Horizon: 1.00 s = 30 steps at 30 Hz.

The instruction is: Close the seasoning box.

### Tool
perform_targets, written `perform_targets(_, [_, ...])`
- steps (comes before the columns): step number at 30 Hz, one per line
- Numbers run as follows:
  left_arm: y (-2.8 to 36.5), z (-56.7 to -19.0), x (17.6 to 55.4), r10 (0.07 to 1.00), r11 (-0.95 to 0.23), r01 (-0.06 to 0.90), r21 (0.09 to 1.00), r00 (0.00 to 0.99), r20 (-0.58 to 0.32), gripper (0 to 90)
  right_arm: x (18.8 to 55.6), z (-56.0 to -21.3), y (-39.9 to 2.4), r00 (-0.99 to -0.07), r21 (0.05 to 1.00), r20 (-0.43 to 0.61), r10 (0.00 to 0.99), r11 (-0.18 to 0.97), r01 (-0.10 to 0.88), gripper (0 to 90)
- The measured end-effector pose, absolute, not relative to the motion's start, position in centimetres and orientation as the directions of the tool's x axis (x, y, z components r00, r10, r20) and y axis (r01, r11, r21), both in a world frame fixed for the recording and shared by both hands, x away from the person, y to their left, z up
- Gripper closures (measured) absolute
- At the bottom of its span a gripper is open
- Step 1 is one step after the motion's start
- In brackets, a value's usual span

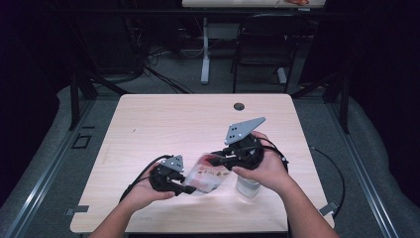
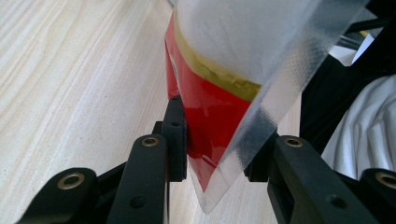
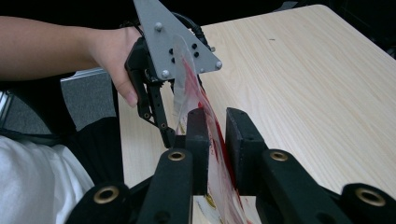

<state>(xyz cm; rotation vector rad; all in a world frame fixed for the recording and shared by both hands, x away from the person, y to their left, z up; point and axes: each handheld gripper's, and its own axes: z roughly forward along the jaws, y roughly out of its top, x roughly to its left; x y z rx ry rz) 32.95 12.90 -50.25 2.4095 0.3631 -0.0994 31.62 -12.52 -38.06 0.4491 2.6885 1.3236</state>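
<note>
A clear plastic bag [image 1: 205,176] with red and yellow contents hangs between the two grippers over the near middle of the table. My left gripper [image 1: 187,188] is shut on the bag's lower corner [image 2: 210,107]: one pad presses the red part and the other presses the clear seam. My right gripper [image 1: 214,158] is open. The bag's upper edge [image 3: 196,98] runs through the gap between its pads [image 3: 198,135] without being squeezed. In the right gripper view, the left gripper's grey plate [image 3: 173,42] and the hand holding it are just beyond the bag.
A translucent white container [image 1: 247,186] stands on the table under the right hand. The light wooden table [image 1: 173,119] has a cable hole [image 1: 239,106] near its far edge. A black chair [image 1: 262,44] and a desk leg [image 1: 205,49] stand on the floor behind.
</note>
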Motion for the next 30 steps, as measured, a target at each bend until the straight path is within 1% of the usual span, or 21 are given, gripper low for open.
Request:
perform_targets(5, [12.8, -49.8, 33.0, 0.222, -0.734, 0.282, 0.618, 0.959, -0.174, 68.4, 31.2, -38.2, -13.1, -0.942, 0.802, 0.020, 0.334, 0.557, 0.215, 77.3])
perform_targets(12, [12.8, -49.1, 33.1, 0.234, -0.747, 0.290, 0.598, 0.957, -0.172, 68.8, 31.0, -38.3, -14.3, -0.932, 0.827, 0.013, 0.362, 0.520, 0.214, 75.6])
perform_targets(18, [12.8, -48.8, 33.2, 0.250, -0.753, 0.303, 0.584, 0.953, -0.172, 69.2, 30.7, -38.8, -15.8, -0.917, 0.847, -0.007, 0.399, 0.489, 0.207, 76.0])
perform_targets(26, [12.7, -48.5, 33.0, 0.261, -0.774, 0.308, 0.553, 0.951, -0.164, 69.6, 30.4, -39.7, -17.3, -0.914, 0.864, -0.002, 0.405, 0.460, 0.202, 84.5])
perform_targets(30, [12.8, -48.2, 32.8, 0.273, -0.771, 0.320, 0.550, 0.947, -0.169, 69.9, 30.6, -39.9, -17.7, -0.916, 0.854, 0.001, 0.401, 0.476, 0.209, 87.5])
